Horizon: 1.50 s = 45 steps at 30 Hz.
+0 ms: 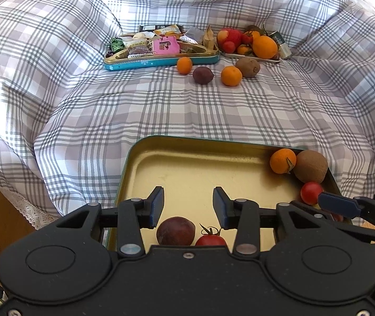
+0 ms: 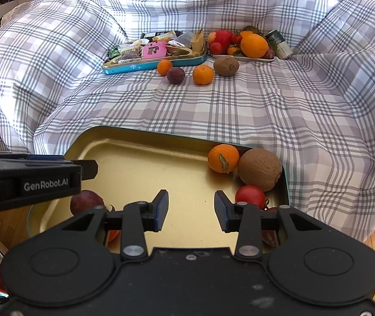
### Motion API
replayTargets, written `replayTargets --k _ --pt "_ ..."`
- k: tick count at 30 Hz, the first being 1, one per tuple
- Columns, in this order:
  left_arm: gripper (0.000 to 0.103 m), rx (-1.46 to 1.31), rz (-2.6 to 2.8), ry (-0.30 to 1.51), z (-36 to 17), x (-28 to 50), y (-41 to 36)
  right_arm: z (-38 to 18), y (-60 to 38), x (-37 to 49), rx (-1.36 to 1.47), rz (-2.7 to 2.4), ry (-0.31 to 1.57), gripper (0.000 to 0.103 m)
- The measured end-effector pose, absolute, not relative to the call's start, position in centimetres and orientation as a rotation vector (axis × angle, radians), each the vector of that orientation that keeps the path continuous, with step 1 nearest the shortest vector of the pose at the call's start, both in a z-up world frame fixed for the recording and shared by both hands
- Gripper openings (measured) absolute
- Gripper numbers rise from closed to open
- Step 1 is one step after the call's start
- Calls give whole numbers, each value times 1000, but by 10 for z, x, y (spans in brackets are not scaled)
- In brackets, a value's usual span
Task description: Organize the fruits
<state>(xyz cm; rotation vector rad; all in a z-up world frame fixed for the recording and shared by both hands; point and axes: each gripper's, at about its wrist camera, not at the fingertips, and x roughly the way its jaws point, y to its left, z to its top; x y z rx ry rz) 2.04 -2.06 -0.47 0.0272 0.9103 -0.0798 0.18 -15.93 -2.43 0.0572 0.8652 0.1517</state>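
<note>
A gold tin tray [image 1: 200, 163] [image 2: 140, 166] lies near me on the plaid cloth. It holds a tangerine [image 1: 282, 160] [image 2: 223, 158], a kiwi [image 1: 310, 166] [image 2: 260, 169], a tomato [image 1: 311, 192] [image 2: 250, 197], a dark plum [image 1: 175, 230] [image 2: 86, 201] and a stemmed tomato [image 1: 210, 239]. My left gripper [image 1: 188, 205] is open and empty above the plum; it also shows in the right wrist view [image 2: 90, 169]. My right gripper [image 2: 190, 210] is open and empty over the tray. Farther off lie two tangerines [image 1: 184, 65] [image 1: 231, 75], a plum [image 1: 202, 75] and a kiwi [image 1: 248, 67].
A blue tin of wrapped snacks [image 1: 161, 50] [image 2: 153, 52] sits at the back. Beside it a white plate [image 1: 250, 55] [image 2: 242, 58] holds an orange, an apple and tomatoes, with a can [image 2: 279, 44] to its right. Wooden floor shows at both lower sides.
</note>
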Motion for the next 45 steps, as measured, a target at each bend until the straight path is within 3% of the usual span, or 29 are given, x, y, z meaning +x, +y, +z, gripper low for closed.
replayTargets --k 25,45 --pt "50 24 -99 921 -6 30 -24 -24 -162 2 72 129 848 42" --pt "50 97 -146 898 -2 81 -38 -18 -173 30 115 81 779 48"
